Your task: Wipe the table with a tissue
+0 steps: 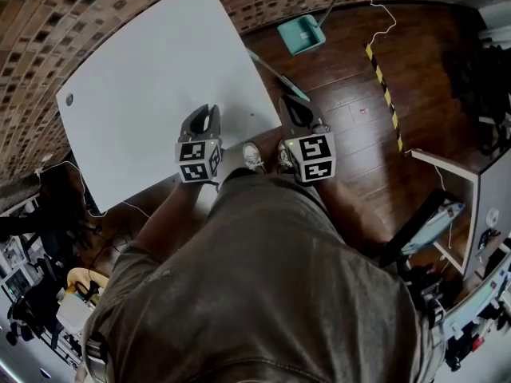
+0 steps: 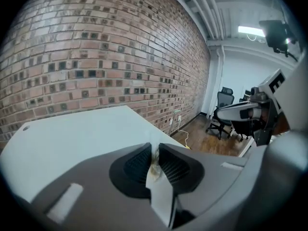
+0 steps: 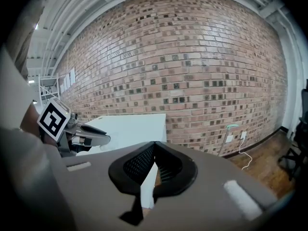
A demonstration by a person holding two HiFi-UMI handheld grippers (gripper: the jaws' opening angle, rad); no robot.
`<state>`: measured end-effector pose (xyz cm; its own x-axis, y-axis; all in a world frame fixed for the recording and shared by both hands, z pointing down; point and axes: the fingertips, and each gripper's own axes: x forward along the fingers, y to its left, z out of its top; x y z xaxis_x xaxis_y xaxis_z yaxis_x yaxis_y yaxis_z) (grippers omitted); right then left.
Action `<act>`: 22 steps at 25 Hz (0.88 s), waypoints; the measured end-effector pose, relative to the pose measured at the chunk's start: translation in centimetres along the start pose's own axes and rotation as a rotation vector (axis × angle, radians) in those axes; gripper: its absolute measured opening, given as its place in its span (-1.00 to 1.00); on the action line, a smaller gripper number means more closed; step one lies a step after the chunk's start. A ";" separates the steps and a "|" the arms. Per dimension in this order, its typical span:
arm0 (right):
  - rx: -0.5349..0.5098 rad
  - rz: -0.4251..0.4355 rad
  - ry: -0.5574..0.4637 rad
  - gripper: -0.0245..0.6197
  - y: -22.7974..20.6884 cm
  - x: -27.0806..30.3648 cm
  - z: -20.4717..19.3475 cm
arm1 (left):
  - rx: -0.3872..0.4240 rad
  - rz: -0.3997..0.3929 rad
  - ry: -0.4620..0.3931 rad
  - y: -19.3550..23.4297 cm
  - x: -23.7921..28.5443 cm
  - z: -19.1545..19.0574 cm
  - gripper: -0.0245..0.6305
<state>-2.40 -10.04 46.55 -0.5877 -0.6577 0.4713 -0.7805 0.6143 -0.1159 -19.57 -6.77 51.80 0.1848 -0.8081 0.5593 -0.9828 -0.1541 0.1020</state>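
The white table (image 1: 152, 86) fills the upper left of the head view, and no tissue shows on it in any view. My left gripper (image 1: 205, 118) hangs over the table's near edge with its jaws shut. In the left gripper view, the left gripper (image 2: 155, 153) has its pads together, with a small yellowish smear at the seam that I cannot identify. My right gripper (image 1: 297, 112) is over the wooden floor just off the table's right edge. The right gripper view shows the right gripper (image 3: 154, 148) shut and holding nothing.
A teal dustpan (image 1: 302, 33) and a long-handled broom (image 1: 275, 72) lie on the floor beyond the table. A yellow-black tape strip (image 1: 383, 94) and a white cable (image 1: 382, 14) cross the floor. A white shelf unit (image 1: 459, 190) stands to the right. A brick wall (image 2: 96, 57) backs the table.
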 end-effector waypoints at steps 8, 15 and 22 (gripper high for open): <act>-0.003 0.004 0.008 -0.88 0.8 0.0 -0.1 | 0.001 -0.009 0.046 0.3 -0.4 -1.8 -0.78; 0.022 -0.011 0.045 -0.88 0.3 -0.2 -1.5 | 0.020 -0.028 0.125 0.0 1.1 -3.8 -0.78; 0.044 -0.026 0.052 -0.88 -0.8 -0.3 -1.9 | 0.057 -0.052 0.197 -0.7 3.3 -5.3 -0.78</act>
<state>-1.22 -9.47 48.16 -0.5565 -0.6488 0.5191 -0.8045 0.5769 -0.1413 -18.32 -6.32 57.90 0.2251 -0.6722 0.7053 -0.9692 -0.2290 0.0911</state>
